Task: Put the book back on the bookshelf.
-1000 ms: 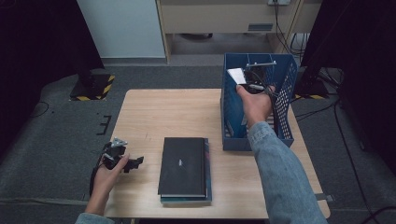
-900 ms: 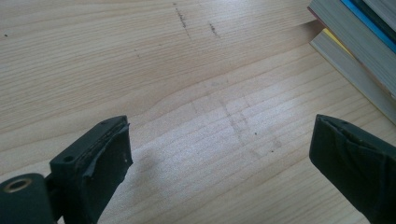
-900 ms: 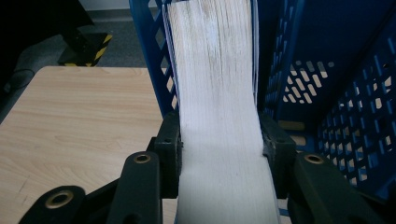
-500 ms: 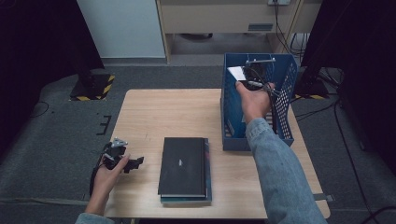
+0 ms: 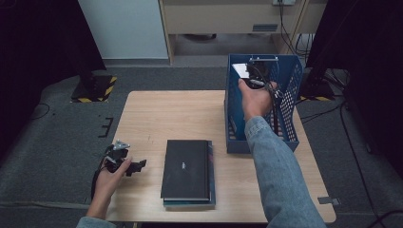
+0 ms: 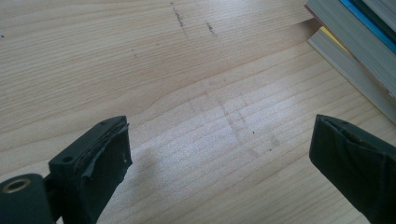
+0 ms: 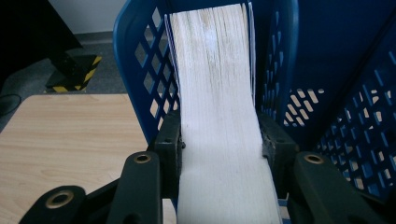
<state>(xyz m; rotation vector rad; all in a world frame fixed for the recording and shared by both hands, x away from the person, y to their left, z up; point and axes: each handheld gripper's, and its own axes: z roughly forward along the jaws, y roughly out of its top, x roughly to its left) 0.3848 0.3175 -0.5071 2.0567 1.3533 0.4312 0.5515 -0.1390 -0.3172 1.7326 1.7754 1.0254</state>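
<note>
My right gripper [image 5: 256, 76] is shut on a thick book [image 7: 217, 116], its white page edge facing me between the two jaws. The book stands inside the blue plastic basket [image 5: 290, 95] at the table's right, close against the basket's left wall [image 7: 140, 70]. A stack of books with a black cover on top [image 5: 186, 168] lies flat at the table's middle front. At the front left corner of the table my left gripper [image 5: 135, 166] rests low and open, with bare wood [image 6: 219, 121] between its jaws and the stack's page edges [image 6: 355, 51] off to its upper right.
The wooden table [image 5: 176, 114] stands on grey carpet. Beyond it are a pale cabinet [image 5: 123, 28] and a wooden shelf unit [image 5: 218, 19] with cables. A yellow-and-black striped base [image 5: 95, 90] sits on the floor to the far left.
The right hand with the book has shifted slightly farther into the basket. The left hand has stayed where it was.
</note>
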